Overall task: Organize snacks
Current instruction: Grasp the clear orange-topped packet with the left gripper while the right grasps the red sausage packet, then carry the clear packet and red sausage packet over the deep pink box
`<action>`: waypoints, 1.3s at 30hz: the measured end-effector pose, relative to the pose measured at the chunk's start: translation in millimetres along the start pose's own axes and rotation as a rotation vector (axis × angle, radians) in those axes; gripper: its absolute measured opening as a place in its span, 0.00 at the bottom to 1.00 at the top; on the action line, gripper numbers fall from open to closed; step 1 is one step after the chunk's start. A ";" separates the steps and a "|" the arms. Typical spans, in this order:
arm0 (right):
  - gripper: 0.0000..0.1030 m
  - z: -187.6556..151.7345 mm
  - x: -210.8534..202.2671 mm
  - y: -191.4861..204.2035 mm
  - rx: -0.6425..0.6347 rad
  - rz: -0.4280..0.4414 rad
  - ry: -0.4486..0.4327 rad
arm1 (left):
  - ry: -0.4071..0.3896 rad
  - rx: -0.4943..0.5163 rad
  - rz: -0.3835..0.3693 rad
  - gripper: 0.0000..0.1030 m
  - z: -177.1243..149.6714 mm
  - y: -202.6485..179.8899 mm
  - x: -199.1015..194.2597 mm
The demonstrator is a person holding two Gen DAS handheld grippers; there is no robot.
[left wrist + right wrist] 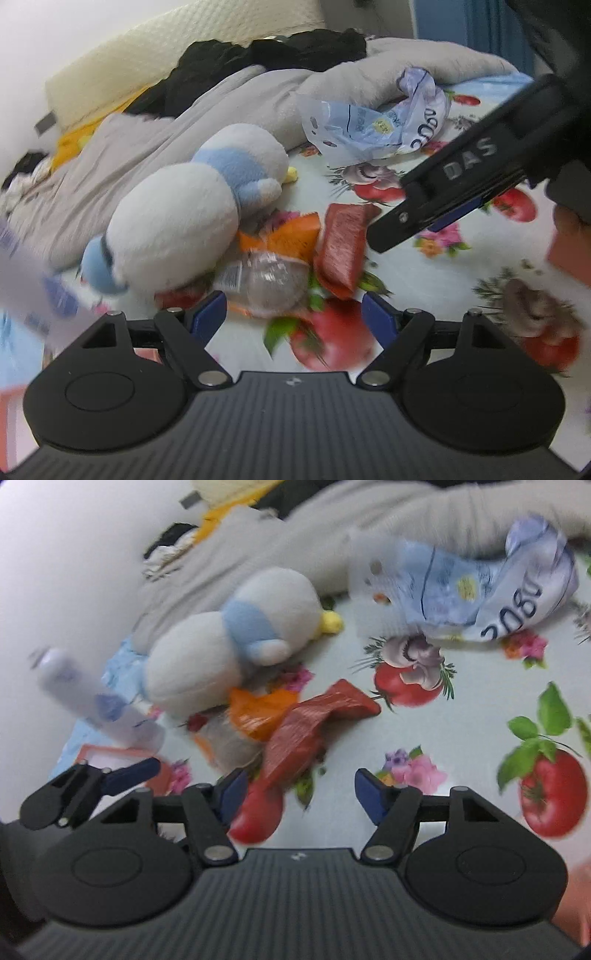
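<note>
Spread across both views: a floral bedsheet (461, 266) printed with tomatoes and flowers, heaped at the far side with a grey blanket (155, 147) and dark clothes. On the sheet, lying on its side, a white and pale blue plush toy (192, 206), partly covering the snack pile. Beyond it, a crumpled pale blue plastic bag (373, 125), print partly legible.

Just beside the plush: a red snack packet (343, 243), long axis running from near the camera toward the far side in the left wrist view, twisted and tilted in the right wrist view (306, 727). Touching it, an orange packet (291, 232) and a clear wrapped snack (269, 280), label blurred, contents hard to make out.

Left gripper (293, 314): jaws wide, nothing between them, above the clear snack. Right gripper (301, 788): jaws apart, empty, near the red packet's lower end; seen side-on at the right of the left view, jaws not readable there. At left in both views, a blurred white tube (88, 698), cut off by the frame edge in the left view.
</note>
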State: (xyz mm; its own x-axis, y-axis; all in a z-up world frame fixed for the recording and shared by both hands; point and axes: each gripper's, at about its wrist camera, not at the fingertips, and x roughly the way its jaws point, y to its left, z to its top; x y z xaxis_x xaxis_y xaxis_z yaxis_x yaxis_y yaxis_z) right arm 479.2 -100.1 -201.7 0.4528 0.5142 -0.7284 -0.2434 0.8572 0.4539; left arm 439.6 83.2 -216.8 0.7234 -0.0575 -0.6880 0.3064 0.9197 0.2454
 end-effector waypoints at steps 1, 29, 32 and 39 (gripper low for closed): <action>0.66 4.0 7.4 -0.5 0.005 -0.006 0.008 | 0.007 0.002 -0.005 0.81 2.4 4.9 10.0; 0.39 -0.3 -4.5 21.0 -0.103 -0.121 -0.005 | 0.056 -0.239 -0.038 0.66 -5.8 17.1 26.0; 0.39 -7.9 -27.8 27.2 -0.133 -0.118 -0.020 | 0.066 -0.307 -0.041 0.66 -7.3 11.8 0.6; 0.39 -28.1 -94.9 36.5 -0.168 -0.102 -0.056 | 0.117 -0.467 -0.044 0.66 -15.4 -1.7 -64.7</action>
State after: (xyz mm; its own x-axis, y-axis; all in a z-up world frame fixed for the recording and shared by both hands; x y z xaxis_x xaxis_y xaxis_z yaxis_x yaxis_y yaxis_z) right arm 403.2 -116.9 -130.4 0.5280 0.4259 -0.7347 -0.3316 0.8999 0.2833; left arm 382.7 91.4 -183.3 0.6331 -0.0806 -0.7699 0.0048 0.9950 -0.1002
